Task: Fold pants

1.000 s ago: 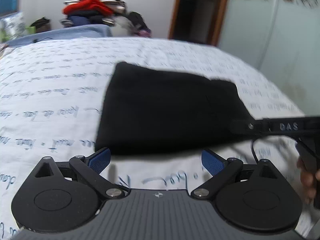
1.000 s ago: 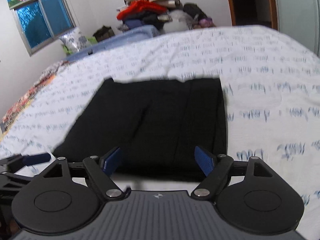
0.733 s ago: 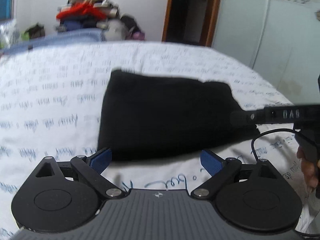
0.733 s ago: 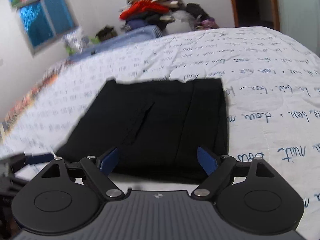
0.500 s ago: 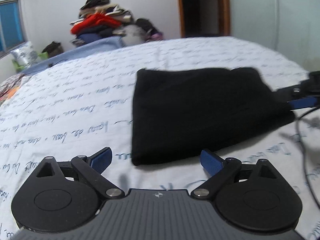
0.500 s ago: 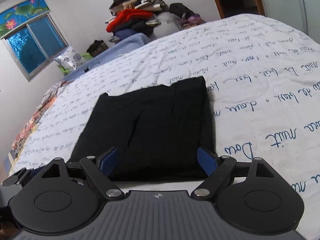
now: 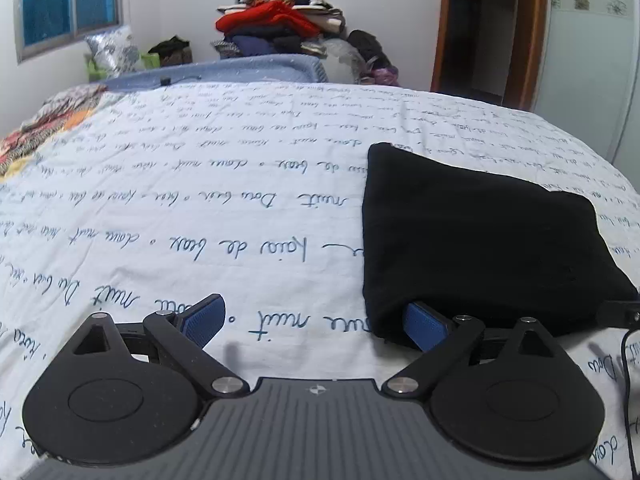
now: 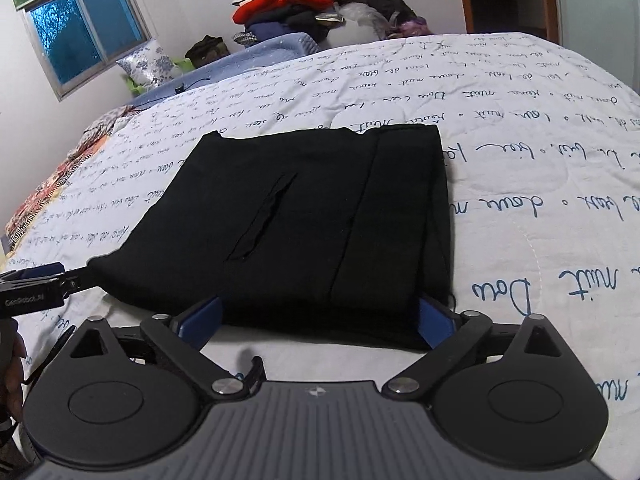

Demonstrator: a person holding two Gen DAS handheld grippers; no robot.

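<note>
Right gripper [image 8: 318, 318] open, straddling near edge of folded pants [image 8: 312, 220].

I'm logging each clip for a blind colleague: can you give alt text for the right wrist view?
Black pants, folded into a flat rectangle, lie on a white bedspread printed with blue handwriting, just ahead of the open right gripper, whose blue fingers straddle the near edge. The left gripper reaches to the pants' near left corner; a clothes pile and a window sit behind.
</note>
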